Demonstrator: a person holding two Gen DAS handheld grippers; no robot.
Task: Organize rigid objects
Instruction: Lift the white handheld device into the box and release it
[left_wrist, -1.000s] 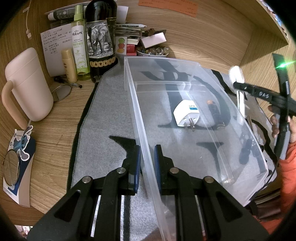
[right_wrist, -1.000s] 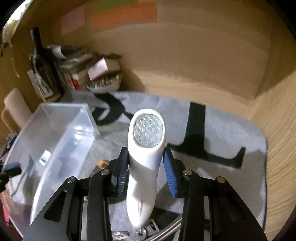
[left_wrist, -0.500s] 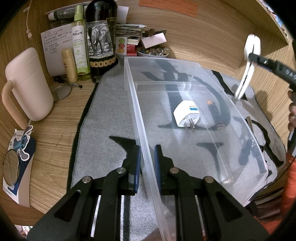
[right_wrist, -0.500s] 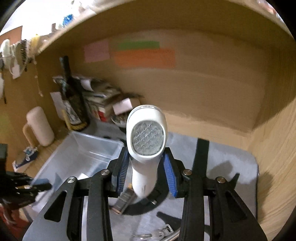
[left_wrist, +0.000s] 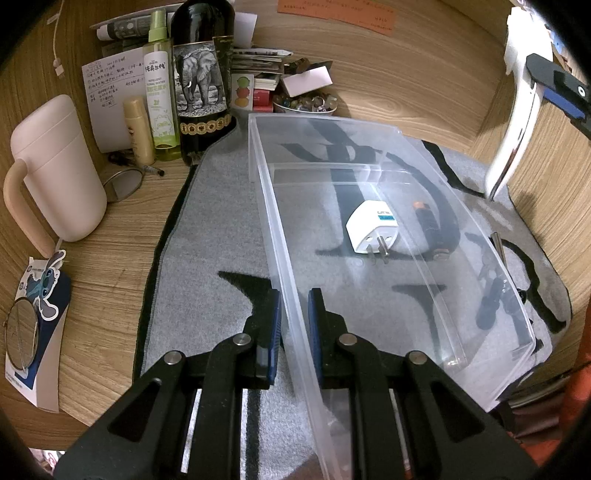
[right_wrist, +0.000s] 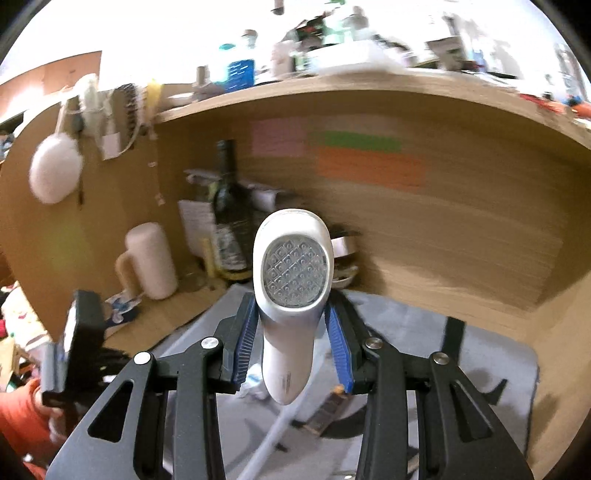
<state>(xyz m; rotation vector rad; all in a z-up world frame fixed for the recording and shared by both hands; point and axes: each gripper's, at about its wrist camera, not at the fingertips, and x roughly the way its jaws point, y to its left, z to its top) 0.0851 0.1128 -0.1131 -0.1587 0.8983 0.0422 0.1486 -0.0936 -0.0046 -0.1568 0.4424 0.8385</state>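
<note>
The left gripper (left_wrist: 294, 314) is nearly closed, and its two blue pads pinch the near wall of the clear bin (left_wrist: 273, 236), holding it steady on the gray mat (left_wrist: 218, 229). The right gripper (right_wrist: 291, 332) squeezes a white tool (right_wrist: 291, 295) with a bumpy round face. The tool is up in the air, high above the mat and off to the right of the bin, near the wooden side wall, and it points nearly straight down in the left view (left_wrist: 517, 122). Inside the bin there is a white plug (left_wrist: 373, 229). A dark stick with an orange end (left_wrist: 428, 221) looks like it is in the bin too, but through the clear wall I cannot be sure. So one or two things seem put away. The white tool is not in yet, so I think the job is about half done. More small things, like a metal rod (left_wrist: 498, 247) and some dark bits, lie on the mat just past the bin's right side. They probably need to go in as well. The mug (left_wrist: 55, 173) and bottles (left_wrist: 201, 85) stand at the back left, well apart from the bin.
</note>
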